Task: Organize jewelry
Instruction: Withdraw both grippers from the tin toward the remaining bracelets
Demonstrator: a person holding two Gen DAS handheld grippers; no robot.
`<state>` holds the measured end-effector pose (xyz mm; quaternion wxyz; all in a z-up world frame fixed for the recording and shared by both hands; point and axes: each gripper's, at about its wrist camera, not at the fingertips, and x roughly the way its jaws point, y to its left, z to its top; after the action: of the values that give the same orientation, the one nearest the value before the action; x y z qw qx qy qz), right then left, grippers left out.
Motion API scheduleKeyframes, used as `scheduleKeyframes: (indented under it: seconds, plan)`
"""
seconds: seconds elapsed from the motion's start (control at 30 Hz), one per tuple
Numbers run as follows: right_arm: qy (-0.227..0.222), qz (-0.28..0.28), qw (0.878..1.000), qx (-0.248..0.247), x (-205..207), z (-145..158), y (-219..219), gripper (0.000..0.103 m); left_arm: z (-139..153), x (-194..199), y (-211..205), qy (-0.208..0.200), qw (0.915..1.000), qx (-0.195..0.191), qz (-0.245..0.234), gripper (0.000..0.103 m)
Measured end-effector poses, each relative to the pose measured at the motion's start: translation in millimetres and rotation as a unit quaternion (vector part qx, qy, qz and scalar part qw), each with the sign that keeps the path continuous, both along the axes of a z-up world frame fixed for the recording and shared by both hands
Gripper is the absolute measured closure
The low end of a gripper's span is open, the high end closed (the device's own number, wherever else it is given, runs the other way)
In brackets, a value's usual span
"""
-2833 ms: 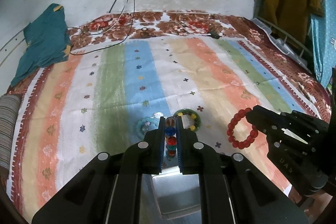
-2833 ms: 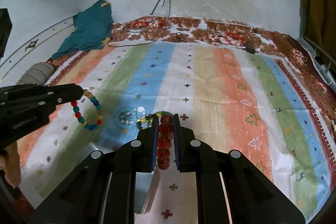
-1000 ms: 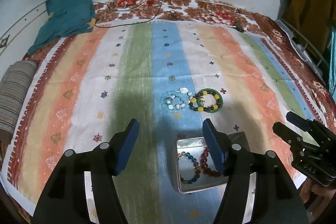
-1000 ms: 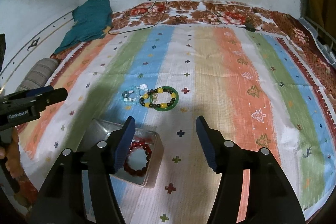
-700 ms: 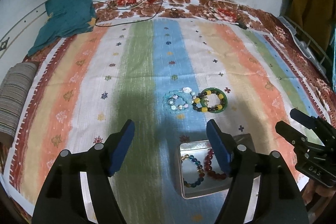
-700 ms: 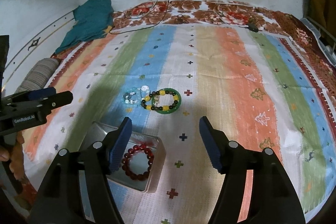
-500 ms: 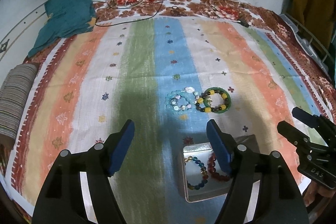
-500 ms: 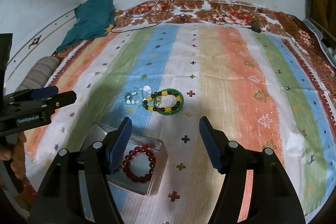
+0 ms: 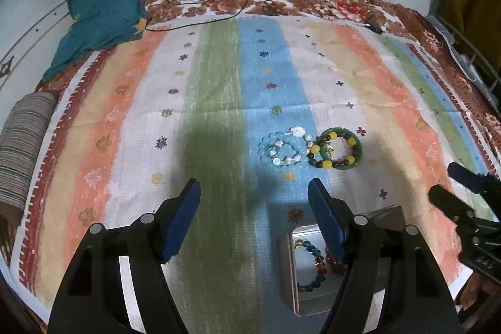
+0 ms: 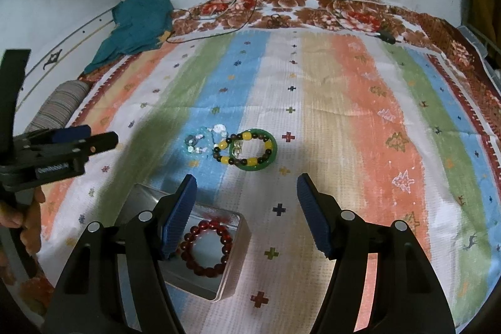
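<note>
Lying now in the tin (image 10: 231,280), both bracelets (image 9: 310,265) have left the grippers (image 9: 255,202) (image 10: 245,199), jaws apart, empty.

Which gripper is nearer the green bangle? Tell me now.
Right, probably. The right gripper has the green bangle straight ahead of its open jaws; the left gripper stands off to its left, beyond the pale blue bracelet.

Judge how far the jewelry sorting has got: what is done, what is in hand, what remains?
Done: the red bead bracelet and the multicoloured bead bracelet lie in the metal tin. In hand: nothing; left tongs and right tongs are open and empty. Left: the pale blue bracelet, yellow-and-dark bead bracelet and green bangle on the striped cloth.
</note>
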<state>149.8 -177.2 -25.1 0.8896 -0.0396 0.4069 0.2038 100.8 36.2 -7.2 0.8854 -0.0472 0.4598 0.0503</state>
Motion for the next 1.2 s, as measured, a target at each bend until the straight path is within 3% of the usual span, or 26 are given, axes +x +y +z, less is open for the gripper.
scheduleKeyframes:
  seconds: [1.2]
  plan:
    - [0.032,0.031,0.998,-0.042,65.5,-32.3,36.5,0.037,-51.1,73.2,10.6,0.054,0.9985,-0.013,0.000,0.032]
